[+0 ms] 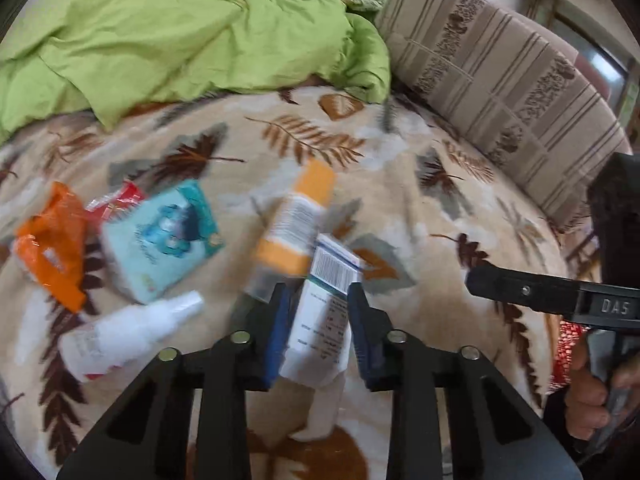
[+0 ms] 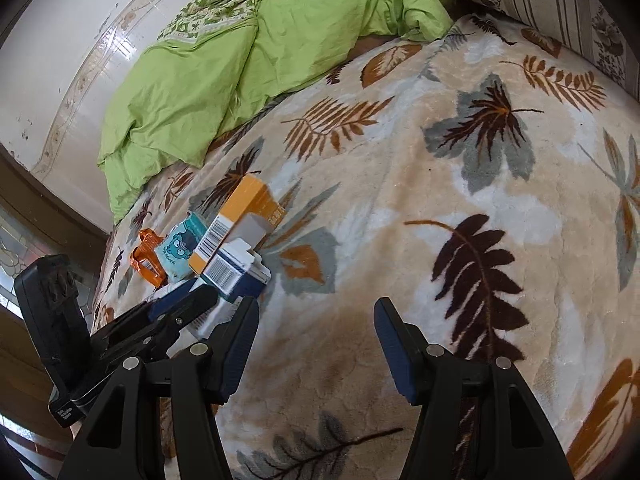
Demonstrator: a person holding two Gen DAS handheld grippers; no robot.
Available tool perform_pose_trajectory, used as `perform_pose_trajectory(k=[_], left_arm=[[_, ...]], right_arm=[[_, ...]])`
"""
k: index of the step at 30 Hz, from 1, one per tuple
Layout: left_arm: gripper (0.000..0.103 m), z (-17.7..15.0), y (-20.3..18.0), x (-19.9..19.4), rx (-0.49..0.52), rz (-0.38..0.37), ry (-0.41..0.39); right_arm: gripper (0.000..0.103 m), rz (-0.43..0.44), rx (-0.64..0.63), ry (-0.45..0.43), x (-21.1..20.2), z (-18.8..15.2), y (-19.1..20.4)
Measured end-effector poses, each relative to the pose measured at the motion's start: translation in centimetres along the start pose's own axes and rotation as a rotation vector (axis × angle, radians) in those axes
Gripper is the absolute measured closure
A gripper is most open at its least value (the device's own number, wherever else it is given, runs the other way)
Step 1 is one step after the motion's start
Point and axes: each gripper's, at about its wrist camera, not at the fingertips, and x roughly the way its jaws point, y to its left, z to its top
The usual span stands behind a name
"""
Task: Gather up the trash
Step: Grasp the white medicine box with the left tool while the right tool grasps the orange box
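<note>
Left tool [image 1: 318,316] clenches a flat cardboard box [image 1: 324,312]; right tool [image 2: 316,344] released over plush blanket [image 2: 400,184].

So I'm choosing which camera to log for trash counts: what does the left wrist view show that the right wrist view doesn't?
Left wrist only: a white spray bottle and a red wrapper.
Right wrist only: the open, empty right hand-held gripper.
Both: the left hand-held gripper around the white-and-blue box, the orange box, teal packet and orange bag.
</note>
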Motion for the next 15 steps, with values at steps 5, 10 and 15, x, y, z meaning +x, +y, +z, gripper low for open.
perform_pose_trajectory(k=[5, 10, 15], left_arm=[[0.067, 0.1, -0.4, 0.2, 0.017, 0.081, 0.003], [0.052, -0.3, -1.2, 1.3, 0.043, 0.096, 0.025], [0.068, -0.4, -2.9, 2.8, 0.053, 0.181, 0.017]], right_arm=[[0.04, 0.004, 0.019, -0.02, -0.7, 0.3, -0.9], [0.04, 0.01, 0.022, -0.027, -1.0, 0.6, -1.2], [0.04, 0.01, 0.024, -0.038, -1.2, 0.8, -1.2]])
